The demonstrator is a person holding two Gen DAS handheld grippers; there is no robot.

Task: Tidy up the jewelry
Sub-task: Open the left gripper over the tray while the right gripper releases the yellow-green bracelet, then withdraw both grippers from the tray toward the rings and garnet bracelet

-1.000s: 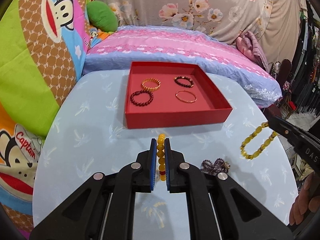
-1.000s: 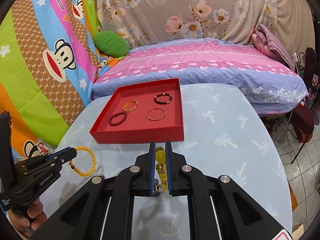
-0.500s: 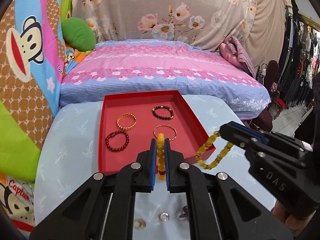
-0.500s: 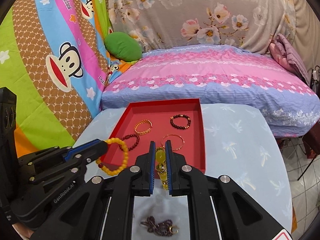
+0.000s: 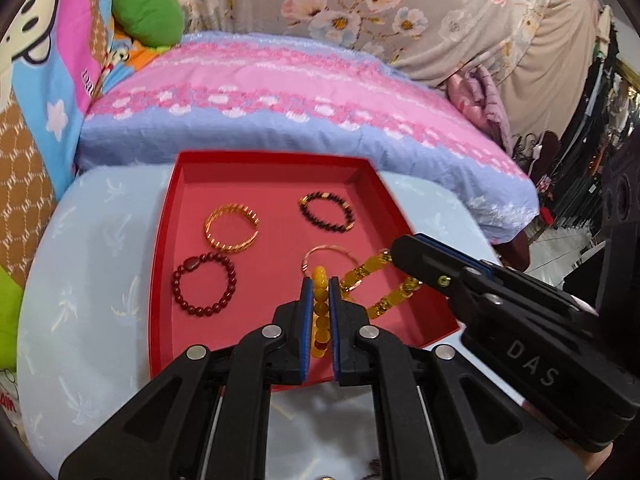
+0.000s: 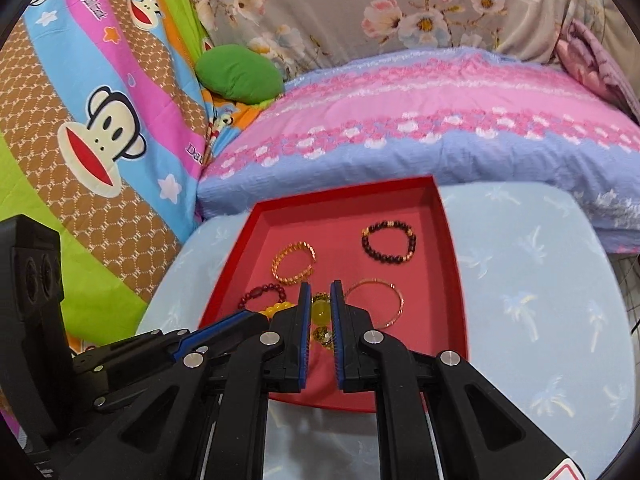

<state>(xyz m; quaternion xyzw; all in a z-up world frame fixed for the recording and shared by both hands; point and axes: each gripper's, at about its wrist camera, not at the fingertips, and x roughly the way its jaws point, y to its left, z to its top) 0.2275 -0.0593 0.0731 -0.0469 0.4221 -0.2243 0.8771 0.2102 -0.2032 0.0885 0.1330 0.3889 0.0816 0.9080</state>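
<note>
**Both grippers over the red tray, each clamped on a yellow bracelet**

The red tray (image 5: 160,264) is the reference landmark; it rests on the pale blue table (image 5: 88,288).

Left wrist view: the left gripper (image 5: 320,312) has its jaws nearly closed on an amber bead bracelet (image 5: 319,316), held edge-on above the near part of the tray. The right gripper (image 5: 404,252) enters from the right edge of the tray, and the yellow link bracelet (image 5: 376,276) it holds hangs as an open loop over the tray's near right corner. Only this view shows that loop in full.

Right wrist view: the right gripper (image 6: 320,312) is pinched on the yellow link bracelet (image 6: 320,312), of which only a few beads show between the pads. The left gripper (image 6: 236,326) lies at the tray's near left side; its amber bead bracelet (image 6: 276,309) is mostly hidden behind the right gripper's finger.

Inside the tray: a gold twisted bangle (image 5: 231,229) and a dark bead bracelet (image 5: 326,212) toward the far side, a dark red bead bracelet (image 5: 204,290) at near left, and a thin copper bangle (image 5: 328,252) near centre, partly covered by the held bracelets. Small items on the table at the near edge of the left view are cut off and unidentifiable.
</note>
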